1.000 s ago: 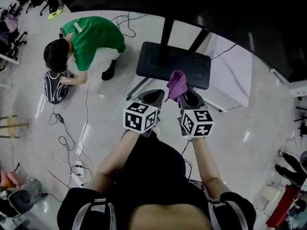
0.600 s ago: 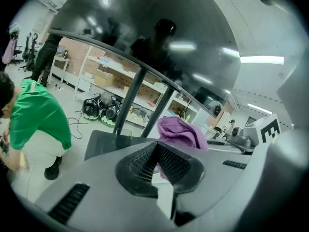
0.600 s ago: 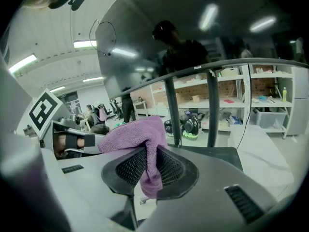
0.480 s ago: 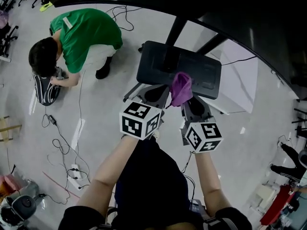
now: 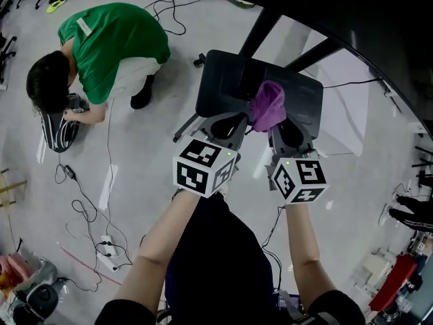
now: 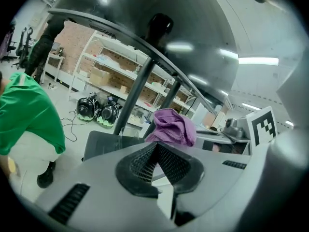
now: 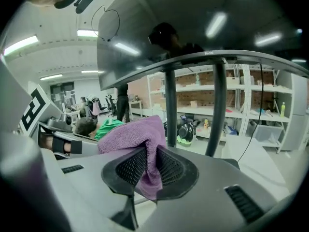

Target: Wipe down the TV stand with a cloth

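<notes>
The right gripper (image 5: 283,122) has its jaws clamped on the purple cloth (image 5: 269,105) above the TV stand's dark base (image 5: 226,83), and the left gripper (image 5: 229,124) seems closed on nothing, so press the cloth flat and sweep edge to edge.

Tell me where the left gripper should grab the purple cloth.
Grip the bunched top lobe of the purple cloth, coming from the person's left. Its lower fold is pinched by the jaws of the right gripper, leaving only that mound free.
</notes>
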{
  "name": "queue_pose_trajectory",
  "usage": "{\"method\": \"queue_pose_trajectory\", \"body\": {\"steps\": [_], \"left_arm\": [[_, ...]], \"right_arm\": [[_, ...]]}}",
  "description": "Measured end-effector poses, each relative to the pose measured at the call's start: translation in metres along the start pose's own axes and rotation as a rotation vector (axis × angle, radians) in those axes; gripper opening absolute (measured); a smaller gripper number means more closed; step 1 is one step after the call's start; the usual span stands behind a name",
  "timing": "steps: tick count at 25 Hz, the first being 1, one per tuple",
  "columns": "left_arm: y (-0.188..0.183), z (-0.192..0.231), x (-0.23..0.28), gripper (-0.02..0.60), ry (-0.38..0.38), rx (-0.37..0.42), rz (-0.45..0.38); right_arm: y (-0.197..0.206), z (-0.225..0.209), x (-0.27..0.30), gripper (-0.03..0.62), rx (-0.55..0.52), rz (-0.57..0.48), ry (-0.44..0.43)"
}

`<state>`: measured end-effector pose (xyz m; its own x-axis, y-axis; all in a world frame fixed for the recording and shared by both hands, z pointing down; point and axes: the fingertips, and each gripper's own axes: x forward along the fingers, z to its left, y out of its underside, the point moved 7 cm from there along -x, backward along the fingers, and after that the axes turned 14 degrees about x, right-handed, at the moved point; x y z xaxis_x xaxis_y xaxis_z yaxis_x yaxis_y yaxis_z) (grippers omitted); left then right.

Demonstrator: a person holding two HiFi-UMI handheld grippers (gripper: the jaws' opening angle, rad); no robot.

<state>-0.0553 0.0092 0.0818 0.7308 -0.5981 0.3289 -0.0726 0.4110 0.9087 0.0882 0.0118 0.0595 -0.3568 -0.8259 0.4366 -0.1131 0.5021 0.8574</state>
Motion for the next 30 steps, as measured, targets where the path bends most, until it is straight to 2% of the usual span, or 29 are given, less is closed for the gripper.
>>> {"method": "queue_pose_trajectory", "body": {"steps": [4,10,16,25,30], "left_arm": [[-0.004,0.014,0.009,0.006,0.008,-0.004,-0.017],[-0.026,0.033,0.032,0.006,0.008,0.016,-0.059],[-0.049,0.055,0.055,0.006,-0.023,0.009,-0.099],[-0.093,0.090,0.076,0.006,-0.066,0.082,-0.134],[-0.118,0.108,0.085,0.006,-0.094,0.115,-0.157]], "right_arm": [[-0.015,0.000,0.021,0.069,-0.118,-0.019,0.014],[-0.048,-0.001,0.052,0.069,-0.231,-0.064,0.023],[-0.078,-0.003,0.082,0.069,-0.356,-0.132,0.049],[-0.130,0.002,0.111,0.069,-0.499,-0.268,0.127],[-0.149,0.008,0.126,0.069,-0.657,-0.327,0.197]]}}
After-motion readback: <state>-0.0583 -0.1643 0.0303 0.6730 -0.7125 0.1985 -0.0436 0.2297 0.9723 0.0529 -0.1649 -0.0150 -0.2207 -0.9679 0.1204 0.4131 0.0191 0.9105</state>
